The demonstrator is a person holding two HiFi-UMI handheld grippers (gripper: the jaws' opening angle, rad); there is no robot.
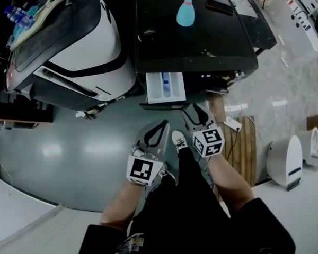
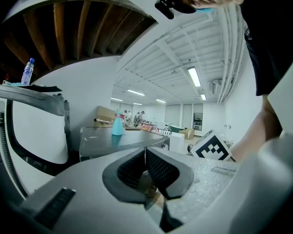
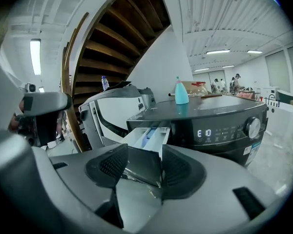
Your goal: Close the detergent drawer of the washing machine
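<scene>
Washing machine (image 1: pixel 196 36): a box-shaped body with a flat, dark, matt top and a glossy black control panel is being shown. Lit characters (image 3: pixel 205 132) and a round dial (image 3: pixel 254 127) are being displayed on that panel.
Detergent drawer (image 1: pixel 166 86): a white plastic tray, divided into rectangular compartments with a blue insert, is being shown pulled out of the panel's left end. Its flat, dark front plate (image 3: pixel 142 167) is being faced toward the person.
Right tongs (image 3: pixel 144 151): the two ribbed black pads, set in grey moulded shells, are being held apart. The drawer's front plate is being seen through the gap, and contact with it cannot be told.
Left tongs (image 2: pixel 145 152): the pads are being held together at their tips, with nothing between them. They are being kept nearer the person, apart from the drawer.
Marker cubes: white faces printed with black square patterns are being carried on the left (image 1: pixel 144 170) and the right (image 1: pixel 209 142).
Spray bottle (image 1: pixel 185 9): a teal, cone-shaped plastic bottle is being stood upright on the machine's top.
Second machine (image 1: pixel 79 41): a rounded white-and-black housing is being shown at the left, with a clear water bottle (image 1: pixel 18 16) on top.
Floor (image 1: pixel 58 147): a smooth, glossy grey surface is being shown, with a slatted wooden pallet (image 1: pixel 244 142) lying at the right.
</scene>
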